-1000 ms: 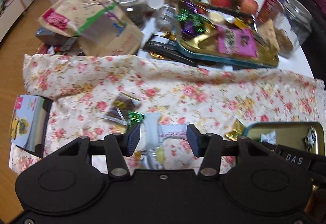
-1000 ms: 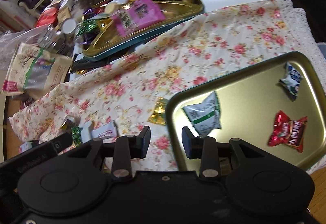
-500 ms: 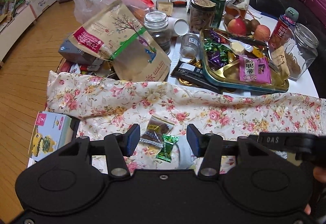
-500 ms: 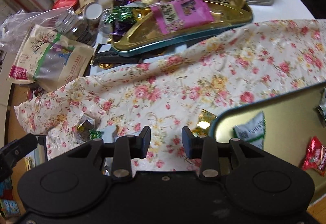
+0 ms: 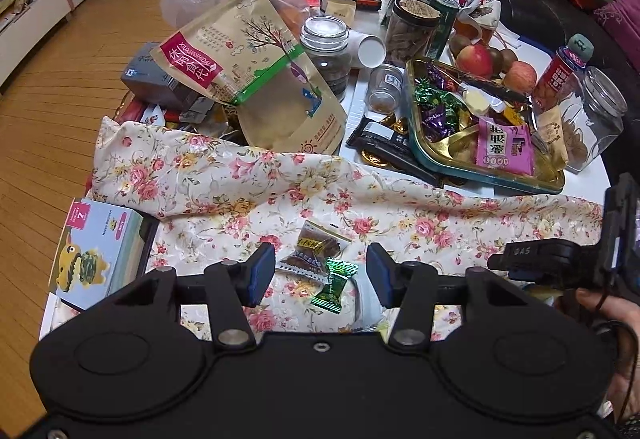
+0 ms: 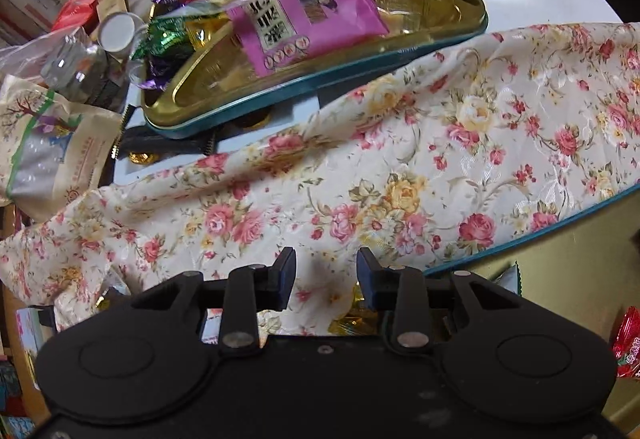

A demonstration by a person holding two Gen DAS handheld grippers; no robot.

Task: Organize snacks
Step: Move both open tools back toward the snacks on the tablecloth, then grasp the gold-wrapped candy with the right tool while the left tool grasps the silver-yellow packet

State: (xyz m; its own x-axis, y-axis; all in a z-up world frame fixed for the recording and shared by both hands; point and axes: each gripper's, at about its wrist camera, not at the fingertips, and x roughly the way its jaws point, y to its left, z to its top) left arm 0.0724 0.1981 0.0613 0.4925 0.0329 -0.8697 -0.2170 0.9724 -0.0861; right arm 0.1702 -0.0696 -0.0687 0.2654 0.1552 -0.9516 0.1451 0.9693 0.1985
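My left gripper [image 5: 321,274] is open and empty above the floral cloth [image 5: 240,183]. Between its fingers lie a brown snack packet [image 5: 318,247], a green foil candy [image 5: 334,283] and part of a white packet [image 5: 366,313]. My right gripper [image 6: 325,277] is open and empty over the cloth [image 6: 400,167]. A gold-wrapped candy [image 6: 352,319] lies just under its right finger, by the rim of the near gold tray [image 6: 540,231]. A red candy [image 6: 628,343] lies in that tray. The right gripper also shows at the right edge of the left wrist view [image 5: 560,259].
A far gold tray [image 5: 436,163] holds a pink packet [image 5: 504,149] and several candies. Behind stand jars [image 5: 326,51], a large kraft snack bag [image 5: 256,75], apples [image 5: 474,59], a plastic bag and a glass jar [image 5: 596,119]. A blue box [image 5: 96,243] sits at the table's left edge.
Both grippers have pulled back and tilted up; the view now takes in more of the far table. The right gripper moved left, off the near tray, onto the cloth.
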